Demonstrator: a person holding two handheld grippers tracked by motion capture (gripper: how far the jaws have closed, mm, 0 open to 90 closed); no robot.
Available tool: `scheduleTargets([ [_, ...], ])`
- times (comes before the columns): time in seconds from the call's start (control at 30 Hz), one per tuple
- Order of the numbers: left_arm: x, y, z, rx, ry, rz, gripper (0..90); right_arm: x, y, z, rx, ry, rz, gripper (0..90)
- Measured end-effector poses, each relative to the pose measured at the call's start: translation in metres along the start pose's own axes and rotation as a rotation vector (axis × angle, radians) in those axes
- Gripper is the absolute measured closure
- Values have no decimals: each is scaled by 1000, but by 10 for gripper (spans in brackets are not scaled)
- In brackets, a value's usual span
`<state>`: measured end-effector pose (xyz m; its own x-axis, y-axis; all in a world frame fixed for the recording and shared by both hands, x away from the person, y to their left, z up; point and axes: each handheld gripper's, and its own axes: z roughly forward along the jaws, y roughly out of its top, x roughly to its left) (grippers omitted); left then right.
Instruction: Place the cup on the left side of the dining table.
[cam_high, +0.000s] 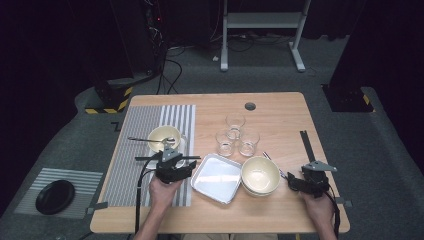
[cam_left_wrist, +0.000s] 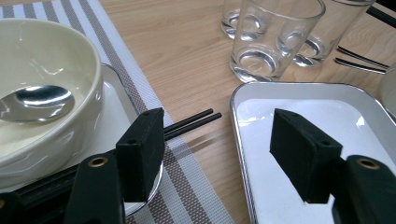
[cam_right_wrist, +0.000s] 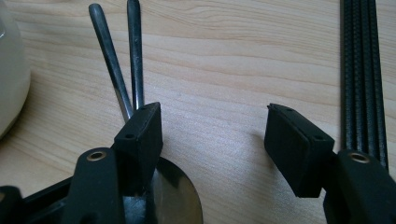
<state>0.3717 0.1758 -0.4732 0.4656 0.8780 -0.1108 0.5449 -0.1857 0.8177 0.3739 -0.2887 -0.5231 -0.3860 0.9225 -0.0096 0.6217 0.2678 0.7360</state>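
Hovering wide open and empty, the left gripper (cam_left_wrist: 215, 154) should descend straight over the black chopsticks (cam_left_wrist: 191, 123) lying just beside the bowl (cam_left_wrist: 46, 116), closing gently without touching the tray (cam_left_wrist: 243, 100).

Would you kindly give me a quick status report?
Left gripper open over black chopsticks. Right gripper open by spoon. Nothing held, nothing blocking.

Spoon (cam_high: 156, 139) in bowl (cam_high: 164, 137) on mat (cam_high: 131, 150), tray (cam_high: 216, 178) right, 3 glasses (cam_high: 235, 135) behind
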Motion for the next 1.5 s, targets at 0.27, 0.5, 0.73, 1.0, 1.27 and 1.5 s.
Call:
scheduleTargets([
  [0.27,-3,4,0,-1,-11,1,353,0,0,0,0,0,-1,370],
  [0.5,-3,4,1,2,-25,-5,340,0,0,0,0,1,0,370],
  [0.73,-3,4,2,3,-45,-4,320,0,0,0,-1,0,-2,370],
  [1.0,-4,4,6,11,-63,1,282,0,0,0,-1,0,-2,369],
  [1.27,-5,6,9,32,-81,6,257,0,0,0,-1,0,-2,369],
  [1.5,-11,13,9,37,-107,36,285,0,0,0,-1,1,-2,368],
])
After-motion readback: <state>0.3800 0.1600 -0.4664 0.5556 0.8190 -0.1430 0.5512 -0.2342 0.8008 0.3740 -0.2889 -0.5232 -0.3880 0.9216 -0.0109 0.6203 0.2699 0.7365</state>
